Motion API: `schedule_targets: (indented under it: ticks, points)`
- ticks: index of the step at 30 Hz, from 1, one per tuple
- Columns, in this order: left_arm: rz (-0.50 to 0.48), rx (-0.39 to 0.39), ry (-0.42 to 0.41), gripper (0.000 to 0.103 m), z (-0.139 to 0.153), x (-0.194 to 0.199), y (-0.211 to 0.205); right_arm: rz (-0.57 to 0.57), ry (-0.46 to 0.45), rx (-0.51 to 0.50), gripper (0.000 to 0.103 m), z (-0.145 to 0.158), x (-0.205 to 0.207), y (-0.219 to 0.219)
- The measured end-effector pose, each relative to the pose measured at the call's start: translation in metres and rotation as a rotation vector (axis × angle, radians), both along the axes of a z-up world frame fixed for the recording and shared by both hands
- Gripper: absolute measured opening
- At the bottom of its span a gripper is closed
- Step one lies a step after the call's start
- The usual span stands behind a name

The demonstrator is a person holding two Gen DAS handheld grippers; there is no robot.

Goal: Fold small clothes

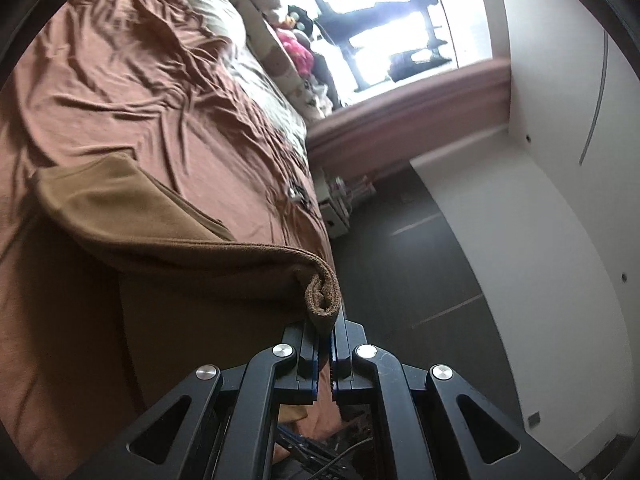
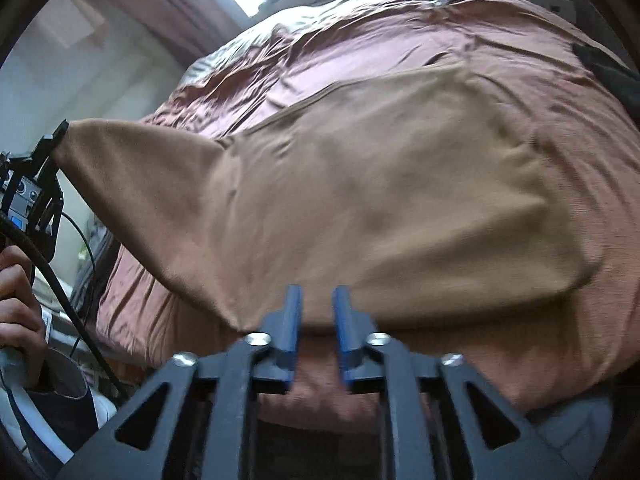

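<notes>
My left gripper [image 1: 326,330] has its jaws clamped on a rolled corner of the tan cloth [image 2: 360,184], lifting it off the bed [image 2: 500,32]. My right gripper [image 2: 318,304] sits at the cloth's near edge, jaws narrowly parted, holding nothing.

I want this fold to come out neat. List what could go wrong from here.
1. The left gripper pinches only a small rolled corner of the tan knit garment; a pull could slip it free.
2. The right gripper is open with nothing between its jaws, so one corner is raised while the rest lies slack and may fold crooked.
3. The wrinkled reddish-brown bedsheet beneath may drag and bunch the cloth.
</notes>
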State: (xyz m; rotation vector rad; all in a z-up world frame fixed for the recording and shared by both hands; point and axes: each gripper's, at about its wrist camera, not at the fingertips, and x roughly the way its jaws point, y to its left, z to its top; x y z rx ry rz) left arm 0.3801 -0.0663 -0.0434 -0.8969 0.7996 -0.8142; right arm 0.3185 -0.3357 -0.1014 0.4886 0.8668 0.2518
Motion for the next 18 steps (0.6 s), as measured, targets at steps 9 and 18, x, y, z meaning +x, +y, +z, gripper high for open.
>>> schedule_targets:
  ticks: [9,18]
  points:
    - [-0.105,0.075,-0.001,0.003,0.000,0.009,-0.069,-0.067,-0.046,0.014,0.052,0.002,-0.036,-0.039]
    - [-0.207,0.162,0.026,0.003,-0.021,0.012,-0.137,-0.101,-0.048,0.032,0.052,0.001,-0.058,-0.074]
